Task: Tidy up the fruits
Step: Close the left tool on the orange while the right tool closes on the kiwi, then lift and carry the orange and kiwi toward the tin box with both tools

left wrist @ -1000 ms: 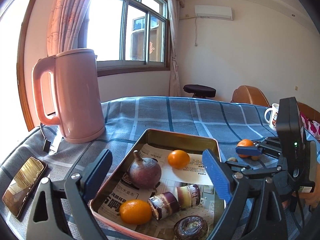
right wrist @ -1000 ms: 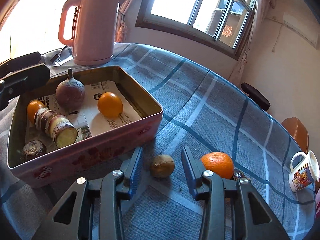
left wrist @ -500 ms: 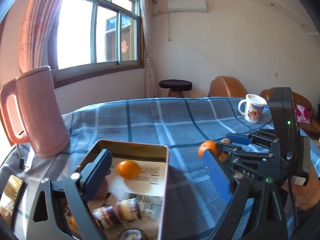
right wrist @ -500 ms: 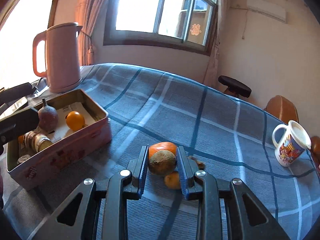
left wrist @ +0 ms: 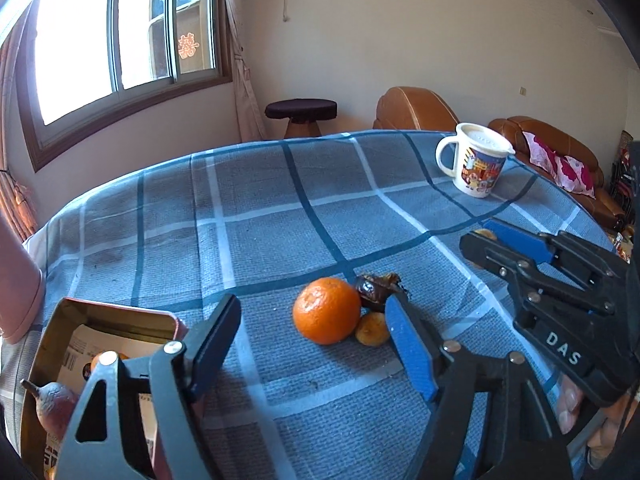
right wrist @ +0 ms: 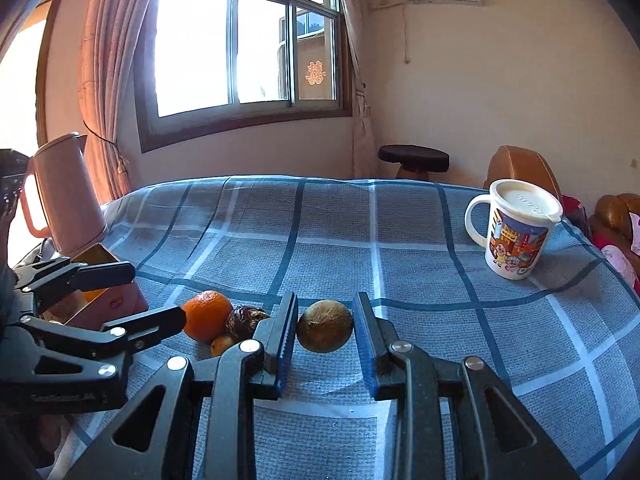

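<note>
A large orange (left wrist: 326,310) lies on the blue checked cloth between the fingers of my left gripper (left wrist: 316,340). Its jaws are closing, and the pads stand clear of the peel on both sides. A small yellow-orange fruit (left wrist: 372,334) and a dark wrinkled fruit (left wrist: 378,286) touch the orange on its right. My right gripper (right wrist: 325,328) is shut on a round brown-green fruit (right wrist: 325,326), held just over the cloth to the right of that cluster. The open tin box (left wrist: 120,316) with fruit inside sits at the lower left.
A white cartoon mug (right wrist: 516,232) stands on the right of the table. The pink kettle (right wrist: 64,196) is at the far left behind the tin (right wrist: 116,300). A dark stool (left wrist: 300,110) and a brown sofa (left wrist: 540,136) lie beyond the table's far edge.
My right gripper closed on the brown-green fruit and carried it right, away from the tin. The left gripper swung right from over the tin to the orange, and its jaws narrowed.
</note>
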Action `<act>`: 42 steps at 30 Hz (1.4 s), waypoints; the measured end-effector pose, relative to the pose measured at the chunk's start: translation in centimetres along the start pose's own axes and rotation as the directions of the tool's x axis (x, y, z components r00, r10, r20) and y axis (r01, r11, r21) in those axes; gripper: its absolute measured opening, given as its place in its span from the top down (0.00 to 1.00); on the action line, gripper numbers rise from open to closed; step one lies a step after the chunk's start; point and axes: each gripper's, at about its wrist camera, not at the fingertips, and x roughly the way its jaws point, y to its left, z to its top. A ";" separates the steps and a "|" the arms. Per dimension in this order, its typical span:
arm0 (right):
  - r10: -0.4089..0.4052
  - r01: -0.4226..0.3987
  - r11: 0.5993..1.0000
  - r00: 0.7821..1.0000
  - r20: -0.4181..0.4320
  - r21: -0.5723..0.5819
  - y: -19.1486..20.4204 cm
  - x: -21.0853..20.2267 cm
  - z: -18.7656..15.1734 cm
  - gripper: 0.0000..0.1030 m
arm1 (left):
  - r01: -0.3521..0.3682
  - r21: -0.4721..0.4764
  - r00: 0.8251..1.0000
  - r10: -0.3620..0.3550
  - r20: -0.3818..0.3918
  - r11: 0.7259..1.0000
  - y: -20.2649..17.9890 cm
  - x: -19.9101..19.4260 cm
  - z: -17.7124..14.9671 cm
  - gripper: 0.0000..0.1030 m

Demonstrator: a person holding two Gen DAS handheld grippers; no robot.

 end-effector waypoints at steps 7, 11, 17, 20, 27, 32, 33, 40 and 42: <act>0.000 0.000 1.000 1.000 0.021 -0.024 0.3 -0.4 0.0 0.71 | 0.021 -0.027 0.997 -0.023 -0.074 0.999 0.2 3.2 0.1 0.33; 0.000 0.001 1.000 1.000 0.019 -0.030 0.4 -0.3 0.0 0.71 | 0.034 -0.051 0.996 -0.038 -0.083 0.998 0.8 4.2 0.1 0.33; -0.014 0.014 0.999 1.000 0.019 -0.043 0.6 -0.4 0.0 0.71 | 0.117 -0.086 0.986 -0.126 -0.106 0.989 1.3 4.6 -0.1 0.51; -0.012 0.013 0.999 1.000 0.028 -0.042 0.6 -0.6 0.0 0.71 | 0.101 -0.060 0.989 -0.107 -0.099 0.993 0.9 4.3 -0.2 0.52; -0.009 0.011 0.999 0.998 0.059 -0.042 0.7 -1.2 0.0 0.71 | 0.112 -0.116 0.990 -0.121 -0.074 0.987 2.1 3.5 -0.6 0.52; -0.010 0.013 0.999 0.997 0.083 -0.044 0.7 -1.6 0.0 0.71 | 0.117 -0.128 0.991 -0.124 -0.051 0.985 2.5 2.8 -0.9 0.52; -0.010 0.014 0.999 0.996 0.087 -0.045 0.7 -1.7 0.0 0.71 | 0.117 -0.130 0.991 -0.123 -0.044 0.985 2.5 2.6 -1.0 0.52; -0.011 0.017 0.999 0.993 0.113 -0.049 0.8 -2.2 -0.1 0.71 | 0.105 -0.127 0.994 -0.107 -0.007 0.986 2.6 1.3 -1.4 0.52; -0.012 0.018 0.999 0.992 0.122 -0.050 0.8 -2.4 -0.1 0.71 | 0.099 -0.121 0.995 -0.099 0.005 0.988 2.6 0.9 -1.5 0.52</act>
